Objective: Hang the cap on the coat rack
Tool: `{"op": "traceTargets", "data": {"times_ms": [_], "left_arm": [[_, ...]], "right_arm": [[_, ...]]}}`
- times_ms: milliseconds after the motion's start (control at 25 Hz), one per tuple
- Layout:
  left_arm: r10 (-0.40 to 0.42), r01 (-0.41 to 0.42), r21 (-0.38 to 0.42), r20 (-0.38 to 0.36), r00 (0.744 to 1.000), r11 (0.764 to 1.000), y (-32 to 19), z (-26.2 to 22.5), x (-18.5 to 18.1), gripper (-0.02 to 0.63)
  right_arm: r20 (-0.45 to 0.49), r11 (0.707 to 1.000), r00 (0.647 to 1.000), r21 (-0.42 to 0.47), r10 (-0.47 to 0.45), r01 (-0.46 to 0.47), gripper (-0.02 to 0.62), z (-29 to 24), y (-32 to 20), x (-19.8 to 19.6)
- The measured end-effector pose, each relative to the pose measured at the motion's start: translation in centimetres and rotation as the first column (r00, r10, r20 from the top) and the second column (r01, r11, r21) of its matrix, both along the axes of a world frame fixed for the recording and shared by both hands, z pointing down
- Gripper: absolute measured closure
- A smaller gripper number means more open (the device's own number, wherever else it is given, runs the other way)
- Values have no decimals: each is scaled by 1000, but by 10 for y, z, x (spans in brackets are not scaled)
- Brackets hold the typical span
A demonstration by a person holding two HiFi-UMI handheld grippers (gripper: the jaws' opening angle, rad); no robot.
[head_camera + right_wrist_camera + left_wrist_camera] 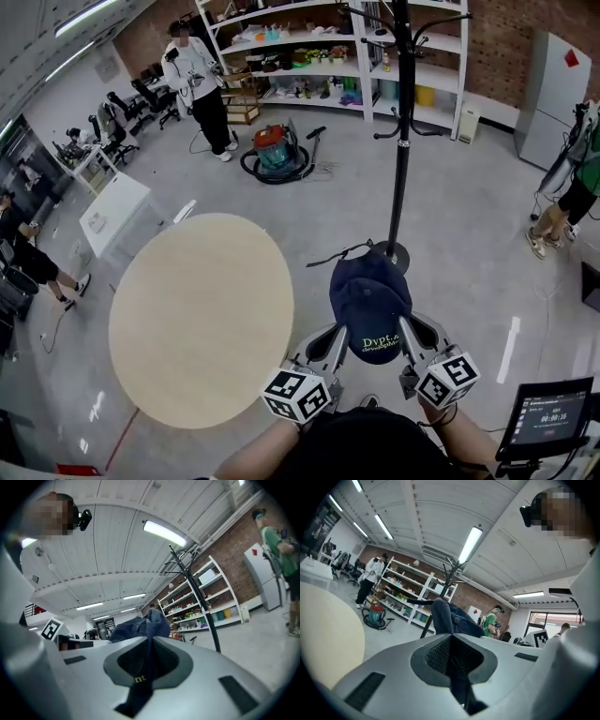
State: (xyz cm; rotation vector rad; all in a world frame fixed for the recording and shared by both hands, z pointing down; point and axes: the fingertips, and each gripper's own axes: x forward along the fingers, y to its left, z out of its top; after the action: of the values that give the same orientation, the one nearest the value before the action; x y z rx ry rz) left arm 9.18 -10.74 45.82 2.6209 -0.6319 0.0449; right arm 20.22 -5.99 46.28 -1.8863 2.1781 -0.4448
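Navy cap [370,298] held in air between both grippers, short of coat rack [403,131], beside round surface [197,319]; left gripper [331,341] clamped on one side of cap's edge, right gripper [411,332] clamped on other; advisable: firm grips, opening raised level with free hook, cap lowered over it before release.

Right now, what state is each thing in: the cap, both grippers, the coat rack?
cap: held in the air between both grippers, not yet on the rack.
left gripper: shut on the cap's fabric.
right gripper: shut on the cap's fabric.
coat rack: upright on the floor beyond the cap, the hooks in view bare.
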Motion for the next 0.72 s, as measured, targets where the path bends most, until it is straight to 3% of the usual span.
{"op": "traceTargets", "data": {"times_ms": [200, 400, 720], "left_arm": [[46, -45, 22, -22, 999, 999, 16, -5, 26, 592], [107, -106, 96, -2, 994, 990, 22, -14, 60, 592], [269, -263, 109, -52, 962, 959, 35, -31, 124, 592]], "right_arm": [[1, 999, 999, 31, 36, -36, 565, -1, 21, 24], [-18, 992, 994, 63, 108, -106, 565, -10, 41, 48], [-98, 966, 963, 88, 250, -242, 565, -21, 64, 102]]}}
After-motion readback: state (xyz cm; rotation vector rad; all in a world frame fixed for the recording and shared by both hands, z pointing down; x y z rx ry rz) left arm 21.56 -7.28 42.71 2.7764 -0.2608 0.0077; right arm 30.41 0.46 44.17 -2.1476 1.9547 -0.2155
